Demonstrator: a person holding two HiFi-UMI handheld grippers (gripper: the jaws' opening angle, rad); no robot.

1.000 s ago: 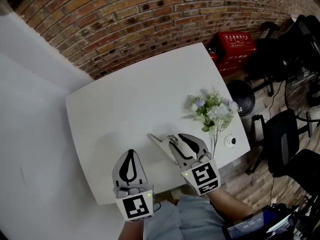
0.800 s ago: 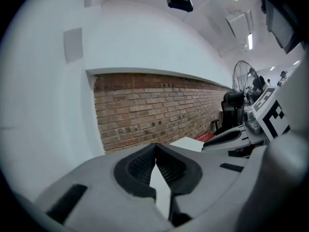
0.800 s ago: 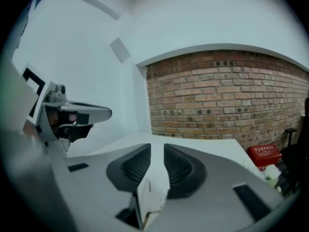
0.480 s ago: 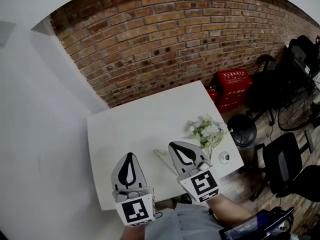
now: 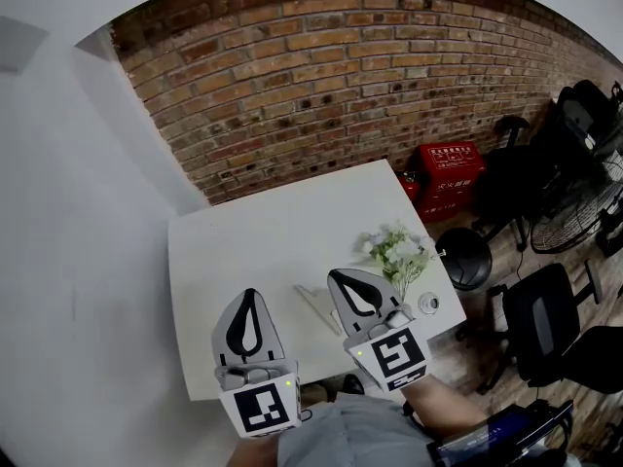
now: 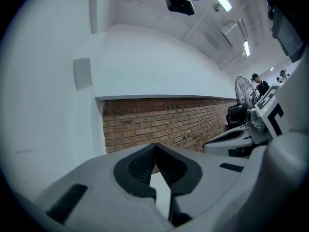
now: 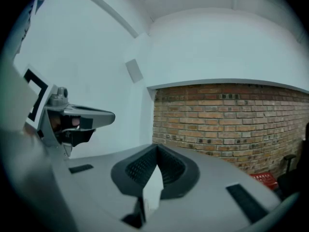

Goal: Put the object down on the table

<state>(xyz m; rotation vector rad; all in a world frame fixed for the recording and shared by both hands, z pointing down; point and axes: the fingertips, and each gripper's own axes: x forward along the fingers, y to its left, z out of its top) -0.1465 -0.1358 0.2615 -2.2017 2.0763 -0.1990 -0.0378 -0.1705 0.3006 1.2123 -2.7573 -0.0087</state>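
Observation:
A bouquet of white and pale flowers (image 5: 394, 251) lies on the white table (image 5: 263, 246) near its right edge, with no gripper touching it. A pale wedge-shaped piece (image 5: 315, 305) lies flat just left of my right gripper (image 5: 333, 275). That gripper is shut and empty, held above the table's near side. My left gripper (image 5: 250, 292) hovers beside it, also shut with nothing in it. In the left gripper view the jaws (image 6: 155, 145) meet at the tips. The right gripper view shows the same closed tips (image 7: 157, 147), pointed at the brick wall.
A small round object (image 5: 426, 303) sits at the table's near right corner. A red box (image 5: 451, 178), a black round stool (image 5: 465, 258), black chairs (image 5: 545, 319) and a fan (image 5: 584, 217) stand right of the table. A brick wall (image 5: 321, 86) runs behind it.
My right gripper's jaws have closed from wide open. Both grippers have drawn back and up from the table, and the head view has lifted to show more wall.

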